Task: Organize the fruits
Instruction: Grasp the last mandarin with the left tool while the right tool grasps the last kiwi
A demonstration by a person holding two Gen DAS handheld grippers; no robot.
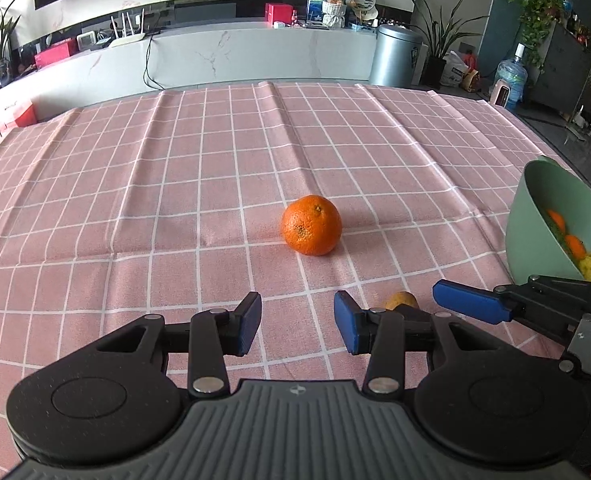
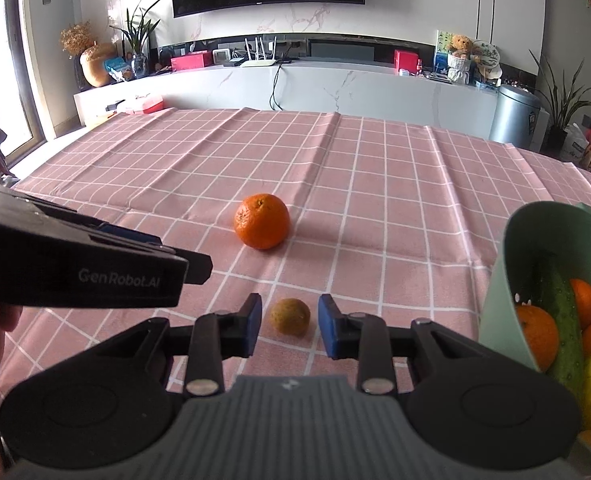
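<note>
An orange (image 1: pixel 312 225) lies on the pink checked tablecloth (image 1: pixel 175 184), a short way beyond my open, empty left gripper (image 1: pixel 298 328). The orange also shows in the right wrist view (image 2: pixel 262 221). A small brown round fruit (image 2: pixel 290 316) lies on the cloth between the fingertips of my open right gripper (image 2: pixel 290 330), touching neither pad. In the left wrist view this fruit (image 1: pixel 402 301) is partly hidden behind my left finger. A green bowl (image 2: pixel 507 280) at the right holds oranges, a cucumber and a yellow fruit.
The right gripper's blue finger (image 1: pixel 469 301) reaches in from the right in the left wrist view. The left gripper's body (image 2: pixel 79 264) fills the left of the right wrist view. The bowl (image 1: pixel 535 232) stands near the table's right edge. A white counter (image 2: pixel 315 84) lies beyond the table.
</note>
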